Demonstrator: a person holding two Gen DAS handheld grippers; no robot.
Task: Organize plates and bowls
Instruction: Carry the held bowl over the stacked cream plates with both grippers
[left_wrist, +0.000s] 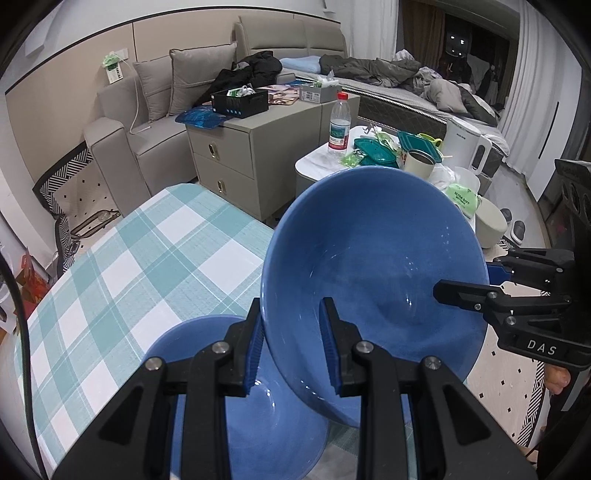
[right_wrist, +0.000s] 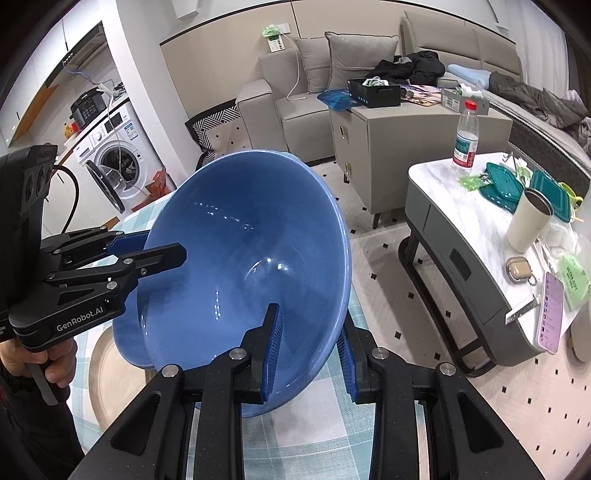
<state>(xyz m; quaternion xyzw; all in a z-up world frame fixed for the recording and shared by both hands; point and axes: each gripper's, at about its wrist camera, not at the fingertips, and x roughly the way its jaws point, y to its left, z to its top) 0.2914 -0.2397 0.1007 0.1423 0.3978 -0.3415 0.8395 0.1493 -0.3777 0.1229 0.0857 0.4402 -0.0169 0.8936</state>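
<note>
A large blue bowl (left_wrist: 373, 266) is held tilted above the checked table, gripped from two sides. My left gripper (left_wrist: 291, 350) straddles its near rim, one finger inside and one outside. My right gripper (right_wrist: 310, 354) straddles the opposite rim the same way; it also shows in the left wrist view (left_wrist: 476, 284). The bowl fills the middle of the right wrist view (right_wrist: 243, 273), where the left gripper (right_wrist: 147, 247) pinches its left rim. A second blue bowl (left_wrist: 280, 417) sits on the table under the held one. A beige plate (right_wrist: 110, 373) lies on the table at lower left.
The table has a teal checked cloth (left_wrist: 129, 266). A white coffee table (right_wrist: 476, 229) with a water bottle (right_wrist: 466, 138), teal lids, a cup and a phone stands to the right. A grey cabinet (left_wrist: 251, 147) and a sofa stand behind. A washing machine (right_wrist: 110, 158) is at far left.
</note>
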